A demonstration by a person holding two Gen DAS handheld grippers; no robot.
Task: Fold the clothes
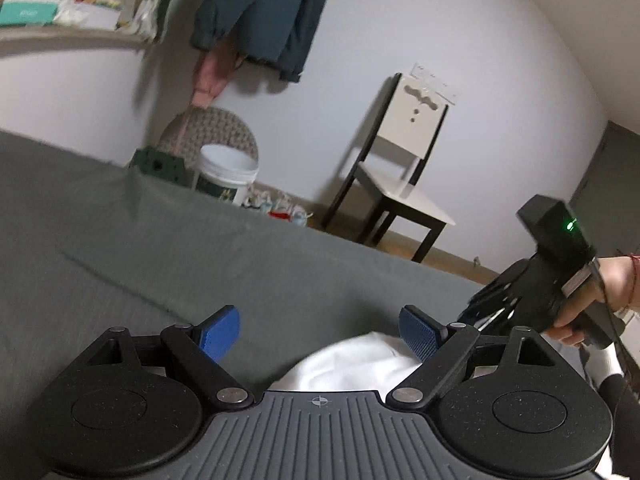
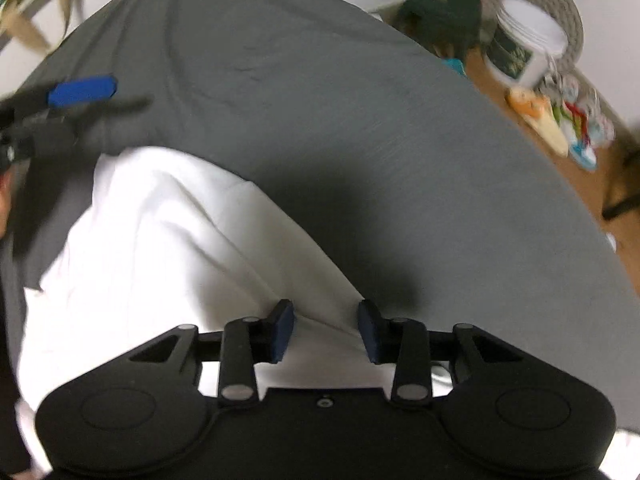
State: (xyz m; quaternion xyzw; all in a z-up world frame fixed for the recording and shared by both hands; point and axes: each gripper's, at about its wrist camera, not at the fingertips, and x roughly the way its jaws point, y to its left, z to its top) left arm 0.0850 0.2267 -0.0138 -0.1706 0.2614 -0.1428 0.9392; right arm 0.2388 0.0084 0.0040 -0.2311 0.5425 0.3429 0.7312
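Observation:
A white garment [image 2: 160, 240] lies crumpled on the grey bed sheet [image 2: 320, 100], close in front of both grippers. My right gripper [image 2: 326, 332] is open, and a raised fold of the white cloth runs between its blue pads [image 2: 282, 330]. My left gripper [image 1: 320, 332] is open just above the garment [image 1: 352, 364], with nothing between its fingers. In the right wrist view the left gripper [image 2: 116, 96] shows blurred at the upper left, over the sheet. In the left wrist view a hand [image 1: 616, 284] holds the right gripper [image 1: 490, 304] at the right edge.
The grey sheet [image 1: 200, 248] stretches wide beyond the garment. Past the bed's far edge stand a white bucket [image 1: 226, 174], a green crate [image 1: 160, 164] and a white chair with black legs [image 1: 404, 168]. Clothes [image 1: 264, 12] hang on the wall. Small colourful items [image 2: 576, 128] lie on the floor.

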